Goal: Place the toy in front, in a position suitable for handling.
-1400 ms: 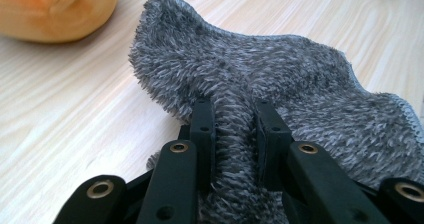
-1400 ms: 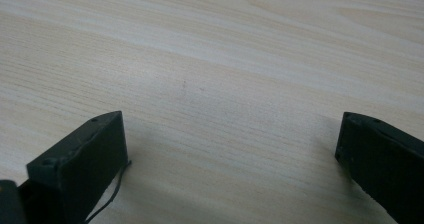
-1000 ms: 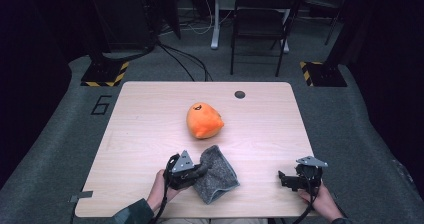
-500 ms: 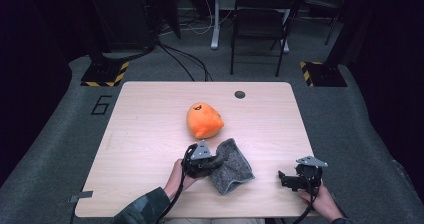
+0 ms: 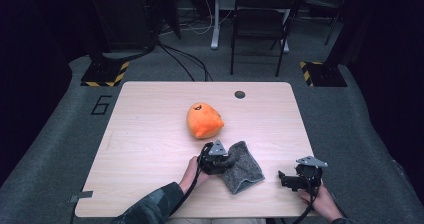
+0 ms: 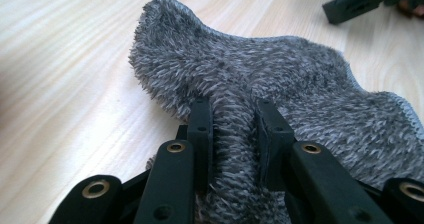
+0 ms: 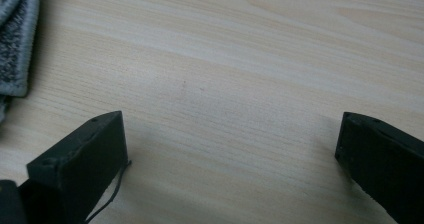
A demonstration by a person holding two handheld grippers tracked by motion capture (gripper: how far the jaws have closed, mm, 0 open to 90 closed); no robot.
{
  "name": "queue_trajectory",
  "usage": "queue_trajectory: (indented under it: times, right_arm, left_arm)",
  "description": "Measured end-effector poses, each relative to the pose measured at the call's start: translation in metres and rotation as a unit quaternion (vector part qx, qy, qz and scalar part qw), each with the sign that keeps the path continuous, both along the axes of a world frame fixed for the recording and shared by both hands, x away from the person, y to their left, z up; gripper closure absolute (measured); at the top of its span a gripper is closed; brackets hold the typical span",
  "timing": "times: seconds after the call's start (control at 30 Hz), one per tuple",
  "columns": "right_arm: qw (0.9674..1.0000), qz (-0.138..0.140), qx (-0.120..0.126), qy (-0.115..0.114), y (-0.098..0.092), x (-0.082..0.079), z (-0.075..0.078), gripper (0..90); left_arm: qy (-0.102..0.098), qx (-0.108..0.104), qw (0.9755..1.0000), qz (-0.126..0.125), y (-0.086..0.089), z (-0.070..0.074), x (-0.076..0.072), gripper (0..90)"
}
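A grey fuzzy cloth (image 5: pixel 246 168) lies crumpled on the wooden table (image 5: pixel 145 134), near the front and right of centre. My left gripper (image 5: pixel 228 160) is at the cloth's left edge. In the left gripper view the left gripper (image 6: pixel 232 109) is shut on a raised fold of the cloth (image 6: pixel 280 69). My right gripper (image 5: pixel 282 179) rests near the table's front right corner, pointing left toward the cloth. In the right gripper view it (image 7: pixel 230 134) stands wide open over bare wood, with the cloth's hem (image 7: pixel 15 34) at the far left.
An orange plush toy (image 5: pixel 204 120) sits mid-table just behind the cloth. A small dark round cap (image 5: pixel 240 94) is set in the table near its far edge. Beyond the table stand a folding chair (image 5: pixel 260 24) and hazard-striped stand bases (image 5: pixel 105 74).
My left gripper has moved right and a little away from the front edge, dragging the grey cloth with it. The right gripper has stayed put.
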State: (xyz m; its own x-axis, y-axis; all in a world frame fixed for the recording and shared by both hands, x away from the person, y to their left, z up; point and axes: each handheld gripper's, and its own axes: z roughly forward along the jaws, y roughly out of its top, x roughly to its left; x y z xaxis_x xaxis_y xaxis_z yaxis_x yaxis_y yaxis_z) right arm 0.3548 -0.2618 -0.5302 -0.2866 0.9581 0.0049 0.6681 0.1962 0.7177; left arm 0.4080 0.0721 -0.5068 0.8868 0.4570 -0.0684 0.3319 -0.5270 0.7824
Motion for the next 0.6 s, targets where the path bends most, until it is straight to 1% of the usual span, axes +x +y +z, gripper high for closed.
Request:
queue_trajectory:
  times: [0.03,0.13,0.17,0.23,0.27,0.3,0.33,0.4,0.43,0.53,0.6]
  right_arm:
    - [1.0,0.0,0.0,0.0,0.0,0.0,0.0,0.0]
    - [1.0,0.0,0.0,0.0,0.0,0.0,0.0,0.0]
    - [1.0,0.0,0.0,0.0,0.0,0.0,0.0,0.0]
    - [1.0,0.0,0.0,0.0,0.0,0.0,0.0,0.0]
    - [1.0,0.0,0.0,0.0,0.0,0.0,0.0,0.0]
    - [1.0,0.0,0.0,0.0,0.0,0.0,0.0,0.0]
    - [1.0,-0.001,0.0,0.0,0.0,0.0,0.0,0.0]
    - [1.0,0.0,0.0,0.0,0.0,0.0,0.0,0.0]
    - [1.0,0.0,0.0,0.0,0.0,0.0,0.0,0.0]
    - [1.0,0.0,0.0,0.0,0.0,0.0,0.0,0.0]
    - [1.0,0.0,0.0,0.0,0.0,0.0,0.0,0.0]
  left_arm:
    - [0.003,0.002,1.0,-0.001,-0.002,-0.002,0.001,72.5]
    - [0.003,0.012,0.9999,-0.001,-0.005,-0.006,0.003,70.1]
    - [0.008,0.017,0.9998,-0.001,-0.005,-0.008,0.004,67.4]
    - [0.012,0.022,0.9997,0.001,-0.005,-0.009,0.005,56.4]
    - [0.013,0.024,0.9996,0.001,-0.005,-0.008,0.004,49.8]
    - [0.009,0.031,0.9995,0.002,-0.004,-0.005,0.004,45.3]
    - [0.007,0.032,0.9995,0.002,-0.003,-0.004,0.003,40.0]
    - [0.004,0.033,0.9994,0.005,0.0,0.001,-0.001,32.9]
    - [0.005,0.033,0.9994,0.002,0.003,0.005,-0.003,30.0]
    - [-0.003,0.026,0.9996,0.007,0.014,0.013,-0.008,24.1]
    - [0.001,0.022,0.9997,0.01,0.021,0.016,-0.01,21.8]
